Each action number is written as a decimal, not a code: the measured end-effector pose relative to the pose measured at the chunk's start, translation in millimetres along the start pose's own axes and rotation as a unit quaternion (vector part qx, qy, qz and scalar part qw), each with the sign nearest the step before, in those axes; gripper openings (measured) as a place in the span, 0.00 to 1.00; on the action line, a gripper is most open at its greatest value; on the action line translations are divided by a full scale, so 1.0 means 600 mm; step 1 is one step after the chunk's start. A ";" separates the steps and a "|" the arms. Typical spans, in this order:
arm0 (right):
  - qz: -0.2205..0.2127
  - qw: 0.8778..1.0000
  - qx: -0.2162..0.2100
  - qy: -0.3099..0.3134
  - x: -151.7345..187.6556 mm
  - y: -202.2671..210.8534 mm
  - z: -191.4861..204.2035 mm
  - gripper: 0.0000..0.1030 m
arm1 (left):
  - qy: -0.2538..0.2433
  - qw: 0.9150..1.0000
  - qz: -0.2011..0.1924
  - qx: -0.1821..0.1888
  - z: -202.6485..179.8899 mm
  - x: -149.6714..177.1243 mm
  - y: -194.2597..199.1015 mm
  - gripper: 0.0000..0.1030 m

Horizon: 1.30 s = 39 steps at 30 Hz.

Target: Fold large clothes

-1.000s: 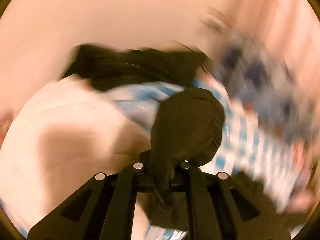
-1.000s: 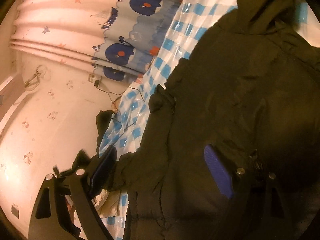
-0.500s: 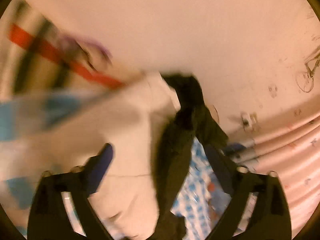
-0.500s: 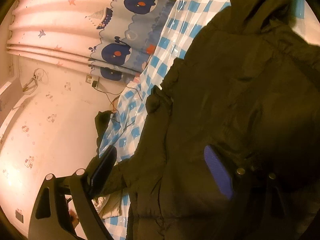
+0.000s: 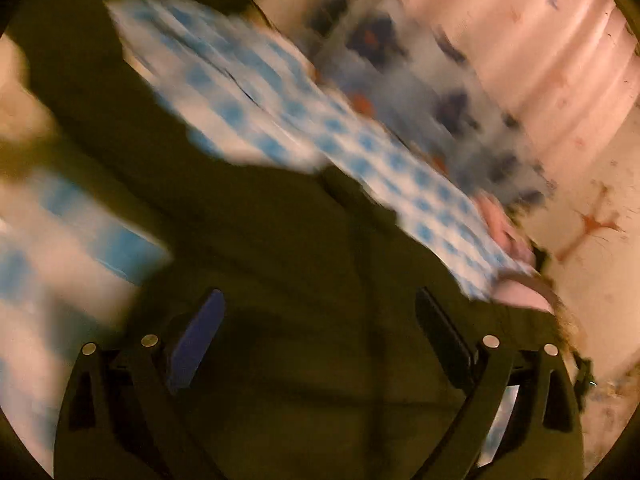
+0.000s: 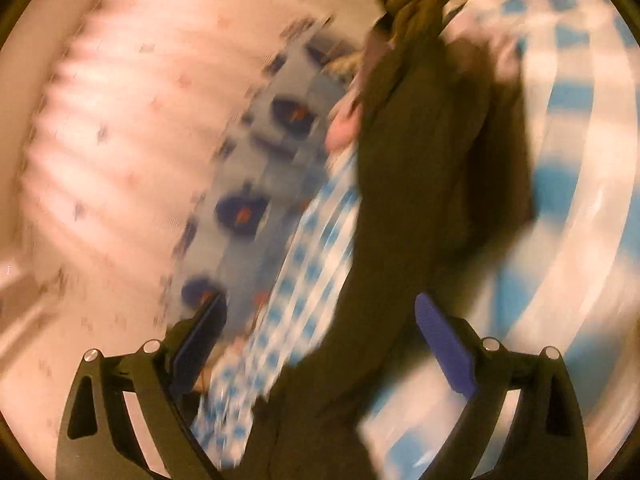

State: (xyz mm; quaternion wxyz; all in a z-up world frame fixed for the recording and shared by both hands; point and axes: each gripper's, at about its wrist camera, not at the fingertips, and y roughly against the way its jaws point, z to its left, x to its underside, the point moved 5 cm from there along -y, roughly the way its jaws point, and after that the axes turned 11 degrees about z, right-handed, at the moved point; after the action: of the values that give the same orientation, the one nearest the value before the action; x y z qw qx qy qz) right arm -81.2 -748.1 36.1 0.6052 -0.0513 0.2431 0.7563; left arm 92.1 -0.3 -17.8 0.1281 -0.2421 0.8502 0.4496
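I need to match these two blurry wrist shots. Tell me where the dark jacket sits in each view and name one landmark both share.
Left wrist: the dark jacket fills the lower centre, running up to the upper left, under the open left gripper.
Right wrist: it is a band from bottom centre to upper right, between the open right gripper's fingers.
Shared landmark: the blue-checked sheet.

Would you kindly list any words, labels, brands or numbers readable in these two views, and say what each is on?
None can be read. Both views are motion-blurred; the dark padded jacket, blue-and-white checked sheet and whale-print curtain show patterns only, with no legible text.
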 end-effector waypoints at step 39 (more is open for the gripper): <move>-0.005 0.996 0.084 -0.003 -0.220 -0.049 -0.063 0.37 | 0.033 0.999 0.021 0.020 -0.009 0.061 -0.115 0.90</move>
State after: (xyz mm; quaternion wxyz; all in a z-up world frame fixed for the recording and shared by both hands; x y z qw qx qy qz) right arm -27.3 -877.4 42.8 0.6115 0.0006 0.3034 0.7307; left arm 97.4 -48.5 -79.3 0.0954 -0.2365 0.8675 0.4272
